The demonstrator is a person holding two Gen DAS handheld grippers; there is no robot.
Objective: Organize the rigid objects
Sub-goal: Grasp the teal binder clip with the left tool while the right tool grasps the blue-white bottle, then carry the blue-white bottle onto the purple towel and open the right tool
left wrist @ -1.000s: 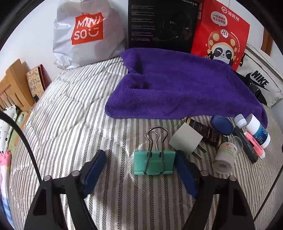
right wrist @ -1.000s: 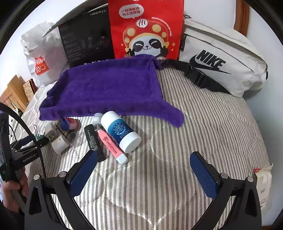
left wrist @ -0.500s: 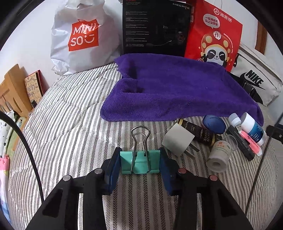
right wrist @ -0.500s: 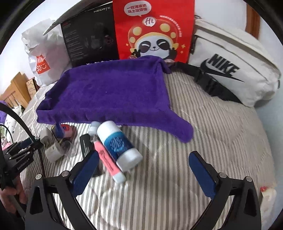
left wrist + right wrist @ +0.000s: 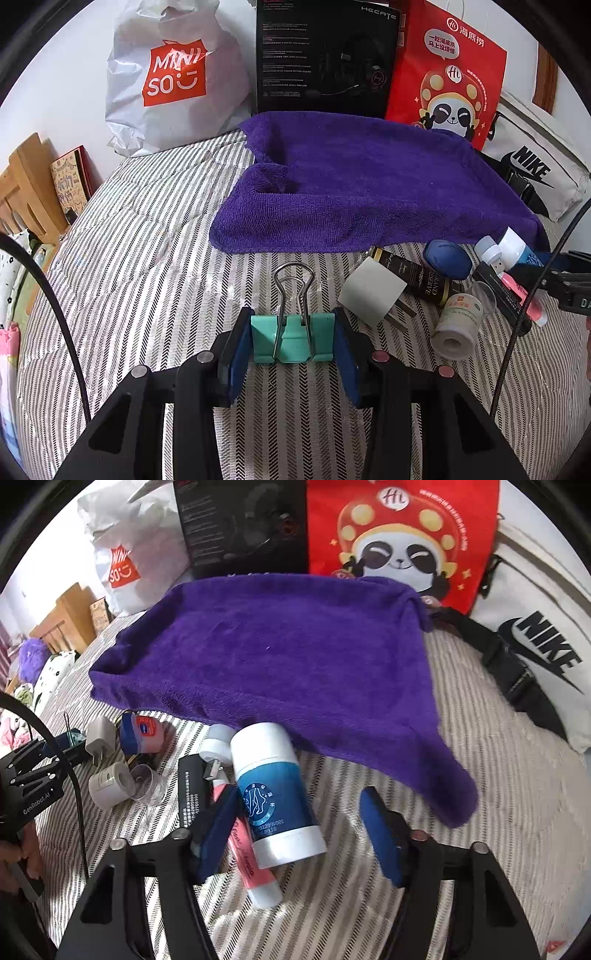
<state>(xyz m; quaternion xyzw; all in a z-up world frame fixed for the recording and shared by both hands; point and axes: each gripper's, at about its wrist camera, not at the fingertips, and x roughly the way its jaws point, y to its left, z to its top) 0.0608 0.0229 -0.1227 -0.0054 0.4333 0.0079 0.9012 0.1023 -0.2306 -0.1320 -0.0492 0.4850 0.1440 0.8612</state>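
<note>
The left gripper (image 5: 291,350) is closed on the green clip (image 5: 292,338), both pads against its sides, wire handles pointing toward the towel (image 5: 369,192); whether the clip rests on the bed (image 5: 147,258) or is lifted cannot be told. The right gripper (image 5: 299,830) stands partly open around the bottle (image 5: 275,794), the left pad near its side, the right pad apart from it. The pink tube (image 5: 247,856) lies partly hidden under the bottle. The bottle lies on the bed just below the towel's edge.
</note>
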